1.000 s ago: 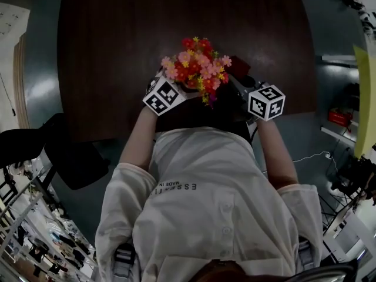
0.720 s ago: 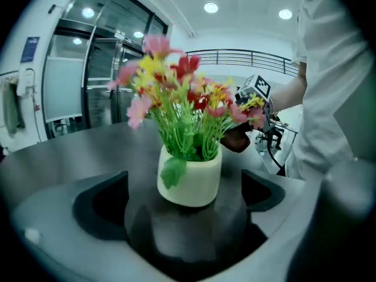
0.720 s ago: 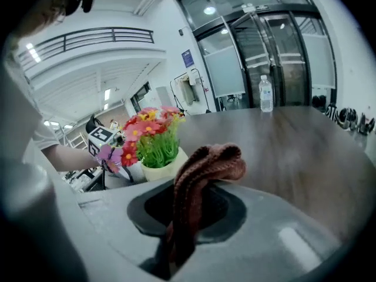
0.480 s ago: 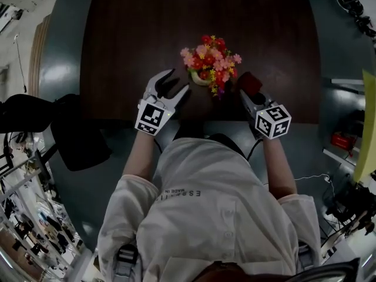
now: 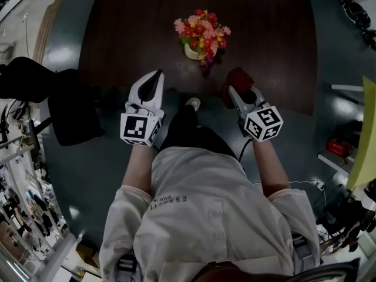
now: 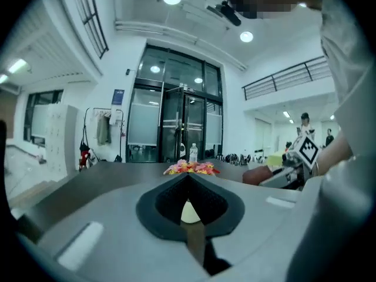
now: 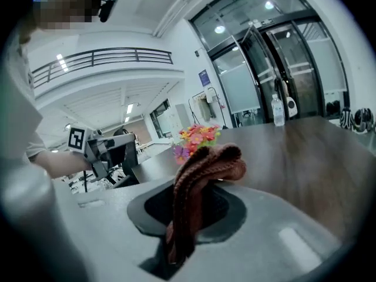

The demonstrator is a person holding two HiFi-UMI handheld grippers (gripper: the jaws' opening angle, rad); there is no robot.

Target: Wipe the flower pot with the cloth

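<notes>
Spreading across the far half of the head view, the dark table (image 5: 117, 40) carries the flower pot (image 5: 191, 51) near its middle. It is a pale pot, upright under a bunch of red, pink and yellow flowers (image 5: 201, 28), and nothing touches it.

A second ago both claws crowded in against that pot; now both sit on the near side, by the table's near edge and well apart from it.

The left claw (image 5: 157, 75) has changed most. Half a second ago its jaws stood spread just beside the pot; they have just been closing and now meet with nothing between them. The pot shows only far off, through the notch behind the tips.

The right claw (image 5: 236, 90) hangs to the pot's near right, clamped on the reddish-brown cloth (image 5: 237, 77) — the knit bunches up and flops over the jaws.

Judging by this, the pot has been let go and the wiping is over or paused. Another pass would likely need the left claw reopened to steady the pot before the cloth returns.
</notes>
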